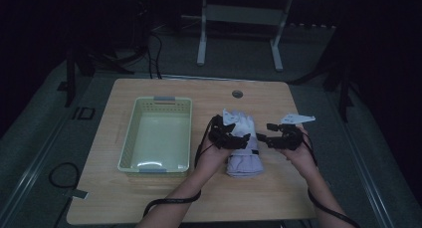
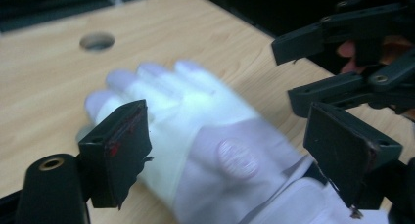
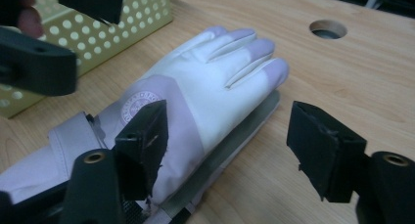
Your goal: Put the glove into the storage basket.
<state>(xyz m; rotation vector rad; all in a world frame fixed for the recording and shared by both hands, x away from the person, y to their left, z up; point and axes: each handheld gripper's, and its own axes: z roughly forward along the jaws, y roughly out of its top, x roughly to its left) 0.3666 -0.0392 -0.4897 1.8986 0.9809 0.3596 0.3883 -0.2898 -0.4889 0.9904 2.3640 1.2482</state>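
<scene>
- Left tongs (image 1: 245, 138) and right tongs (image 1: 264, 139) are hovering apart over the glove (image 1: 243, 153), facing each other.
- White-and-lilac glove is lying flat on the surface (image 1: 149, 198).

A glove (image 1: 242, 144) is lying flat on the table (image 1: 149, 198), right of centre, its fingers pointing away from the person and its cuff toward the near edge. A basket (image 1: 130, 136) is sitting to its left, near but apart. A round hole (image 1: 237, 94) in the tabletop is lying behind the glove, toward the far edge. The left gripper (image 1: 245, 138) is hanging over the glove's middle, and the right gripper (image 1: 264, 133) is hovering just beside the glove's right edge, the two facing each other.
</scene>
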